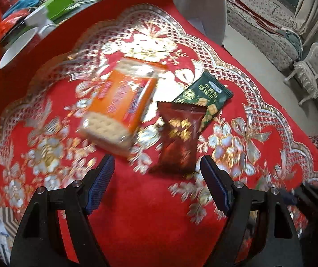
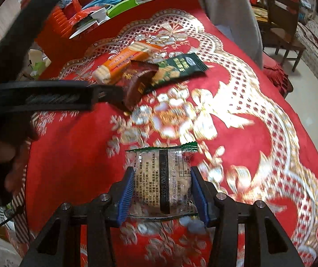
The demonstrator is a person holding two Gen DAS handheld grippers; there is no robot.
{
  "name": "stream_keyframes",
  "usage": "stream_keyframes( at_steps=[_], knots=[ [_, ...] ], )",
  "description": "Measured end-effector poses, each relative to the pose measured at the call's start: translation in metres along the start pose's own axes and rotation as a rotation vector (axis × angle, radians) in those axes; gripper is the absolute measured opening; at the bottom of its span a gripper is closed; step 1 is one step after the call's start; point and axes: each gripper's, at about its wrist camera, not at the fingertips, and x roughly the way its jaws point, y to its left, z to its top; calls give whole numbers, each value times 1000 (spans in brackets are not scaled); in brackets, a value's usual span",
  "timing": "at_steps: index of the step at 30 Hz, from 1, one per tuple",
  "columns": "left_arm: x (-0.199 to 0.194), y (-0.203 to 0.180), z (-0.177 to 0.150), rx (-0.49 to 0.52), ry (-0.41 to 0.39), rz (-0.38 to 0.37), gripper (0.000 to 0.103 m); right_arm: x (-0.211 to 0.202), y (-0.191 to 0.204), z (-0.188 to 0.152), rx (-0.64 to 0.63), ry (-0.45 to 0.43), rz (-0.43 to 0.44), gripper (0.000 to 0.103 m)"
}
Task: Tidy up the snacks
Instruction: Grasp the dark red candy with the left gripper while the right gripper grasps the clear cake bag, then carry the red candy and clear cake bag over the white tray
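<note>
A: Where do your two grippers stand?

B: Your left gripper (image 1: 156, 162) hangs over the red tablecloth (image 1: 136, 211) with its blue pads (image 1: 99, 184) wide apart and nothing between them. Your right gripper (image 2: 162, 191) has its pads pressed on both sides of a clear snack packet (image 2: 162, 178) with green crimped ends, printed side up, held just above the cloth.

A: And the other snacks?

B: Three lie together near the cloth's middle. The orange cracker pack (image 1: 118, 106) lies to the left in the left wrist view. The brown packet (image 1: 180, 140) lies beside it, its lower end just ahead of your open left gripper. Its upper end overlaps the dark green packet (image 1: 205, 98).

A: What lies beyond them?

B: At the far left edge of the table stand white bowls (image 1: 18, 49), a green box (image 1: 60, 3) and red wrappers (image 1: 11, 21). A grey covered chair (image 1: 205, 6) stands behind the table. Motion blur softens the cracker pack's print, so you cannot read it.
</note>
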Motion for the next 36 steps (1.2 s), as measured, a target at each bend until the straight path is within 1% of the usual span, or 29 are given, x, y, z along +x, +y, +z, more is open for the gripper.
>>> stream_keyframes(
  at_steps=[5,7,8,9,10,11,12,14,17,21,25,27,29,31,33,36],
  knots=[
    [20,-11,7,8,23,40,80,-2,-2,-6,9,11,13,48],
    [22,-9,10,-11,2,52,80,-2,-2,-6,10,16,16,48],
    [22,-8,11,-27,0,56,77,-2,-1,-6,6,18,14,48],
    [22,-7,12,-35,-4,62,65,-3,-1,-7,4,18,14,48],
    [20,-6,12,-45,-15,68,58,-3,-1,-8,2,18,14,48],
    [19,-5,12,-47,-18,68,44,-3,-1,-8,-3,18,13,48],
    [19,-5,14,-46,-17,67,33,-3,-1,-8,-4,18,13,48],
    [16,-4,9,-52,-8,74,33,-4,0,-8,-9,17,10,48],
    [9,-1,-7,-69,-12,76,33,-3,0,-7,-5,18,9,48],
    [-3,-8,-44,-73,15,79,33,-4,0,-8,5,17,13,48],
    [-17,-27,-80,-65,44,97,33,-5,2,-10,14,20,13,48],
    [-25,-30,-97,-73,51,104,33,-4,5,-12,10,25,19,48],
    [-32,-29,-111,-97,59,100,33,-4,11,-16,-2,34,31,48],
    [-37,-31,-124,-104,68,118,33,-3,18,-19,-16,44,46,48],
    [-41,-29,-133,-111,76,128,33,-2,27,-23,-38,54,58,48],
    [-50,-21,-143,-147,67,142,33,-1,40,-29,-66,69,78,48]
  ],
)
